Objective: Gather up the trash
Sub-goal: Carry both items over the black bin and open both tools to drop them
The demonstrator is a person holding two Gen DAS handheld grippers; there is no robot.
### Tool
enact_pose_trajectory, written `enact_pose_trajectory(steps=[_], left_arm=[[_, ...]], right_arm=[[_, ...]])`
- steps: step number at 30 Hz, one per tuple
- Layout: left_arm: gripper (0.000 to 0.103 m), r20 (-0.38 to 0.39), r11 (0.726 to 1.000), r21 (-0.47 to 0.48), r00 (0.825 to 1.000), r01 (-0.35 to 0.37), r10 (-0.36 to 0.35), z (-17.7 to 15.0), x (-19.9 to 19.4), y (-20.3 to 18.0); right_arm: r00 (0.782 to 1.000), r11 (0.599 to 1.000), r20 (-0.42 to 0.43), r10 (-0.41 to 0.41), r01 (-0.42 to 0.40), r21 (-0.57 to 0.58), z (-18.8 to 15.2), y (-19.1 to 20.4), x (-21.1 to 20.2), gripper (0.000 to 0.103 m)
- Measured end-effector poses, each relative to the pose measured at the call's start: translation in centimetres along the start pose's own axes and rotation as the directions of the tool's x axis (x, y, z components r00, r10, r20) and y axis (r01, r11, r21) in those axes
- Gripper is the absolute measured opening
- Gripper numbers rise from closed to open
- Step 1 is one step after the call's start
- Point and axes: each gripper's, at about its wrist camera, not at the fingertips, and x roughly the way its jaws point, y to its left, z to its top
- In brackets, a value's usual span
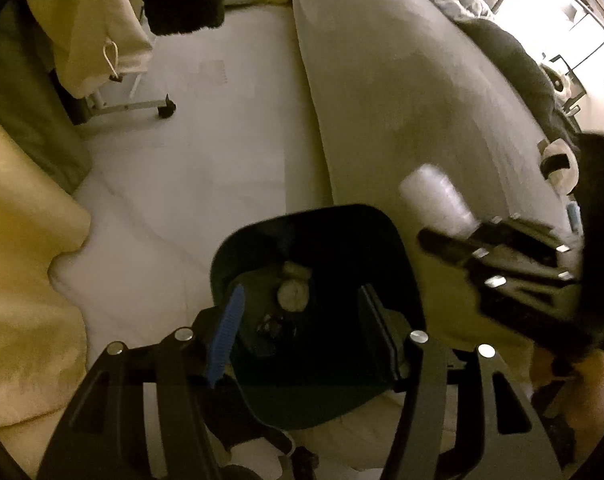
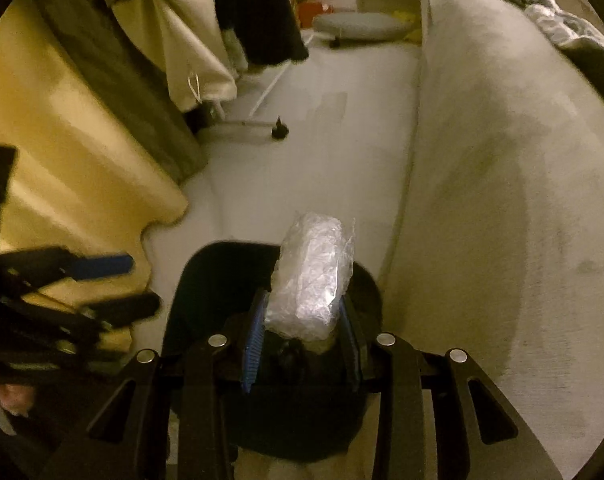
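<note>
A black trash bin (image 1: 342,216) stands on the pale floor, with crumpled trash (image 1: 291,294) at its bottom. My left gripper (image 1: 302,292) hangs over the bin's mouth, open, with nothing between its blue pads. My right gripper (image 2: 304,300) is shut on a crumpled wad of clear plastic wrap (image 2: 314,276), held just above the bin (image 2: 205,256). In the left wrist view the right gripper (image 1: 454,228) comes in from the right with the plastic wad (image 1: 434,200) sticking out of it. In the right wrist view the left gripper (image 2: 121,286) shows blurred at the left.
A grey mattress edge (image 1: 402,100) runs along the right of the bin. Yellow fabric (image 1: 21,240) bulges in from the left. A clothes rack's wheeled foot (image 1: 165,110) and hanging garments (image 1: 85,20) stand at the back, with white floor (image 1: 201,160) between.
</note>
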Motion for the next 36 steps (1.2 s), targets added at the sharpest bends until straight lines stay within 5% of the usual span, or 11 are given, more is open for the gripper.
enact_pose_trajectory(steps=[21, 36], left_arm=[[0.07, 0.214, 0.992, 0.089, 0.974, -0.089, 0.068, 0.4, -4.3, 0.7], [0.07, 0.416, 0.989, 0.084, 0.906, -0.122, 0.076, 1.1, -8.7, 0.5]], right_arm=[[0.978, 0.997, -0.205, -0.049, 0.034, -0.076, -2.1, 3.0, 7.5, 0.035], [0.958, 0.99, -0.275, -0.079, 0.044, -0.133, -4.4, 3.2, 10.4, 0.035]])
